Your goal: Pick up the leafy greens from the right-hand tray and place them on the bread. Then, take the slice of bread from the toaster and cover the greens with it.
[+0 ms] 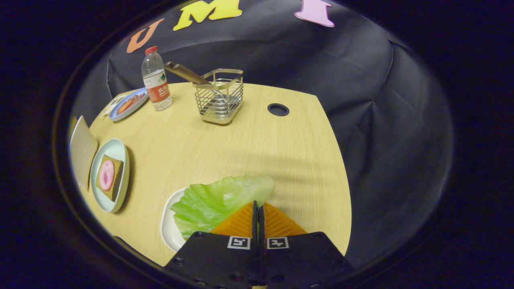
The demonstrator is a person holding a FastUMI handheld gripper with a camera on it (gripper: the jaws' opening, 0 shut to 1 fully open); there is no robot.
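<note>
The gripper hangs low over the near part of the pale wooden table, its two fingers brought together so that hardly a slit shows between them; the fingertips sit right at the edge of the leafy greens, and from here I cannot tell whether a bit of leaf is nipped between them or whether they merely touch it. The greens are a single broad leaf, lying across a small white tray just ahead and to the left of the fingers, with its far end spilling over the tray's rim onto the table. Well off to the left stands a pale green plate carrying the bread, a brown slice with a round pink slice of meat on top. Just beyond that plate, at the table's left edge, a flat beige thing stands; I cannot tell what it is. Farther back on the left a blue plate holds some reddish food, and a water bottle with a red cap stands right beside it. Near the middle of the far side sits a wire basket with a brown-handled utensil leaning out of it, and to its right a round dark grommet is set into the tabletop
</note>
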